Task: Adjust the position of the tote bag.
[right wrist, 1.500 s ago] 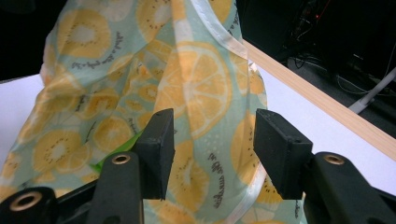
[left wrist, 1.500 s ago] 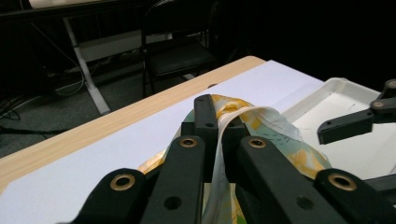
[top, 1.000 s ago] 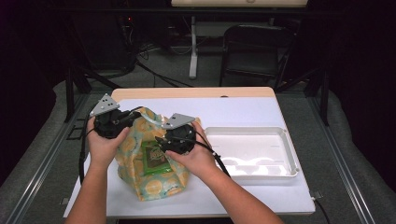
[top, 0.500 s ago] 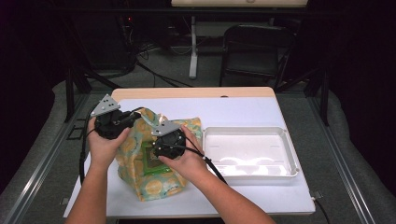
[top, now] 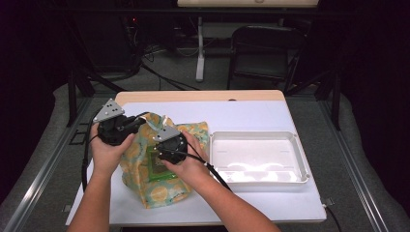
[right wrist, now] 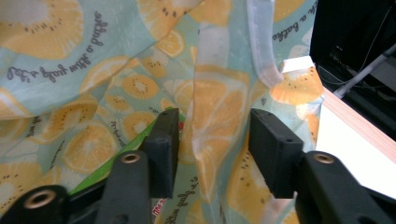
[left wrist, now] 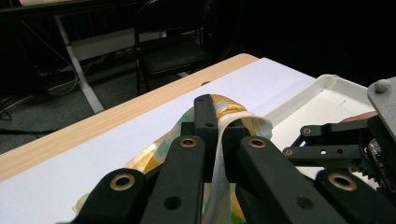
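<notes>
Half of green packet hidden — under bag.

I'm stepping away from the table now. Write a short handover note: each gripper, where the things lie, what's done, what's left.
Left gripper: shut on the pale edge strip of the lemon-print teal fabric bag, holding it up.
Right gripper: jaws have just been closing around a fold of the bag; pads not yet pressing it.
Bag lies on the white table mat, left of the white plastic tray; a green packet shows at its mouth.
Done: one side gripped. Left: probably grip the other side, then open the bag.
</notes>
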The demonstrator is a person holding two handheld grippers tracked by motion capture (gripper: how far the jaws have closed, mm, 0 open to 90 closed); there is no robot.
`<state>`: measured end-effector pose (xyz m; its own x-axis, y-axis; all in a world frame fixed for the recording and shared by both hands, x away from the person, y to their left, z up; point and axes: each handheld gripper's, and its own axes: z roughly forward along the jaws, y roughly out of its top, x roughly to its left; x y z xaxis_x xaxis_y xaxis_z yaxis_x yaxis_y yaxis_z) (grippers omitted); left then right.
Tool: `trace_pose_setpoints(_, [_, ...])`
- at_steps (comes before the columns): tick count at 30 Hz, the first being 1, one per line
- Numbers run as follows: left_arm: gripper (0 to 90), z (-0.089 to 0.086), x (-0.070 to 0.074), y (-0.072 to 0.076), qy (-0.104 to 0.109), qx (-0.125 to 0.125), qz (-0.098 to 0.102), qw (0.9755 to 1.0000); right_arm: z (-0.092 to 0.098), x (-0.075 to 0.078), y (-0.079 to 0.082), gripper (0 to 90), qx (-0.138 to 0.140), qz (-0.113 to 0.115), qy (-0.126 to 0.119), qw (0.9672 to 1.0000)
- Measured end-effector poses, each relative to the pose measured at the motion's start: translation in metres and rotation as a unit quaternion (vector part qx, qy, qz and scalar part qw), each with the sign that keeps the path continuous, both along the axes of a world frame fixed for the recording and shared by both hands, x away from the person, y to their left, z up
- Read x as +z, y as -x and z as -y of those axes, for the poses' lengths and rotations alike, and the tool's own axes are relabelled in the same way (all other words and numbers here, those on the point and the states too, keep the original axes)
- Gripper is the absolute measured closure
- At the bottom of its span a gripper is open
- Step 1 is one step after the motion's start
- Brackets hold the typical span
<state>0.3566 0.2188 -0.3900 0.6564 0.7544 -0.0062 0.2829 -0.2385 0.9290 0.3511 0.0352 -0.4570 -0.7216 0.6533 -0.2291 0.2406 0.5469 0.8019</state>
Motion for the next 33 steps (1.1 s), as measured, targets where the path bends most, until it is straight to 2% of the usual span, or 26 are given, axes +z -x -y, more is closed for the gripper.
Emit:
trace_pose_setpoints(7, [90.0,-0.002,-0.003,-0.003,0.003,0.003,-0.007,1.0000,0.005,0.002,-0.005,72.4,0.000,-0.021,0.003,0.9998])
trace_pose_setpoints(8, [90.0,-0.002,-0.003,-0.003,0.003,0.003,-0.007,1.0000,0.005,0.002,-0.005,72.4,0.000,-0.021,0.003,0.9998])
trace_pose_setpoints(9, [90.0,-0.003,-0.004,-0.004,0.006,0.004,-0.008,0.9999,0.007,0.003,-0.007,77.6,0.001,-0.032,-0.006,0.9995])
trace_pose_setpoints(13, [90.0,-0.005,-0.005,-0.004,0.007,0.008,-0.008,0.9999,0.013,0.007,-0.010,85.5,0.002,-0.043,-0.011,0.9990])
trace_pose_setpoints(15, [90.0,-0.006,-0.005,-0.004,0.007,0.009,-0.009,0.9999,0.015,0.008,-0.012,86.8,0.004,-0.047,-0.017,0.9987])
trace_pose_setpoints(20, [89.9,-0.008,-0.006,-0.005,0.008,0.016,-0.008,0.9998,0.020,0.014,-0.015,89.6,0.006,-0.047,-0.011,0.9988])
trace_pose_setpoints(27, [88.4,-0.010,-0.010,-0.007,0.007,0.032,-0.008,0.9994,0.022,0.024,-0.024,90.0,-0.003,-0.045,-0.003,0.9990])
trace_pose_setpoints(33, [86.6,-0.012,-0.013,-0.010,0.008,0.036,-0.014,0.9992,0.026,0.030,-0.034,90.0,-0.014,-0.050,-0.003,0.9986])
